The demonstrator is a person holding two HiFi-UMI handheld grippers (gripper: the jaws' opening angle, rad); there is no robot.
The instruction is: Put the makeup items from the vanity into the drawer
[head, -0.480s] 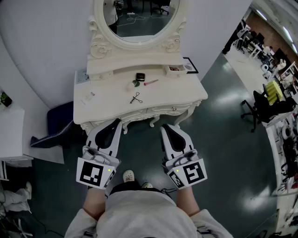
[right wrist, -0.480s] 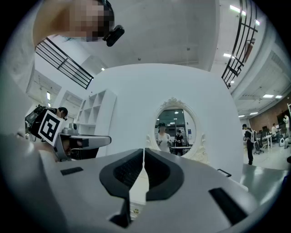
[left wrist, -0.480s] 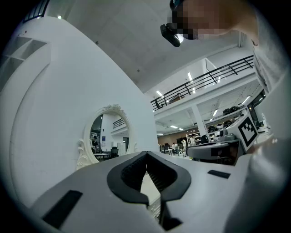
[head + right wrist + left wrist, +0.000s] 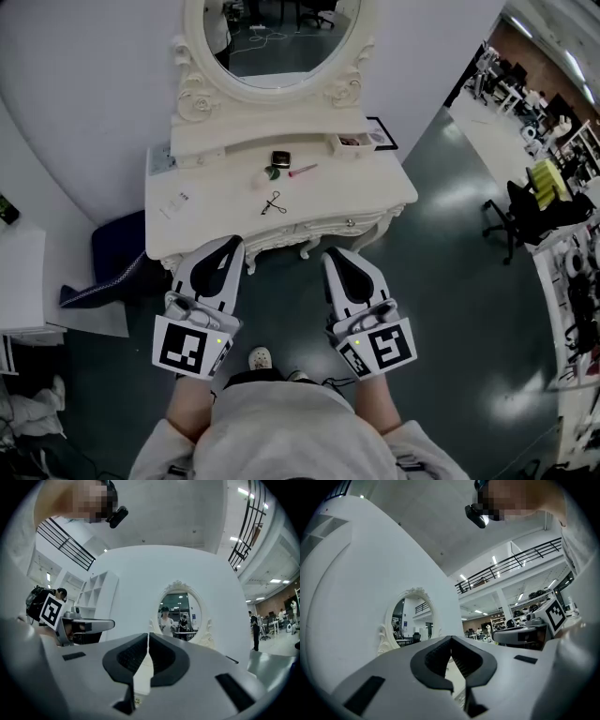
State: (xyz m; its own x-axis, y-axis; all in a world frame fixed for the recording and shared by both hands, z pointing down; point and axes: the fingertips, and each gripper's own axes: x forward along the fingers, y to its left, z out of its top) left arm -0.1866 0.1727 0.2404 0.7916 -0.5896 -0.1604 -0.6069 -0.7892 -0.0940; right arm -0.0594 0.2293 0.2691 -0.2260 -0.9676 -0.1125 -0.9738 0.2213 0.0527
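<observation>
A white vanity (image 4: 206, 220) with an oval mirror (image 4: 272, 42) stands ahead in the head view. On its top lie a dark compact (image 4: 280, 157), a small green item (image 4: 271, 172), a pink stick (image 4: 303, 170) and a black eyelash curler (image 4: 273, 202). An open drawer (image 4: 352, 142) sits at the raised shelf's right end. My left gripper (image 4: 229, 247) and right gripper (image 4: 336, 257) hang short of the vanity's front edge, both shut and empty. In the gripper views the left gripper (image 4: 451, 641) and right gripper (image 4: 148, 637) have their tips meeting.
A framed card (image 4: 382, 132) lies at the vanity's back right, small papers (image 4: 174, 201) on its left. A dark blue bag (image 4: 117, 248) lies on the floor left of the vanity. Desks and a chair (image 4: 525, 202) stand far right. The floor is dark green.
The view has shifted slightly: the vanity sits a little lower left in the frame. Both grippers keep the same place and stay shut.
</observation>
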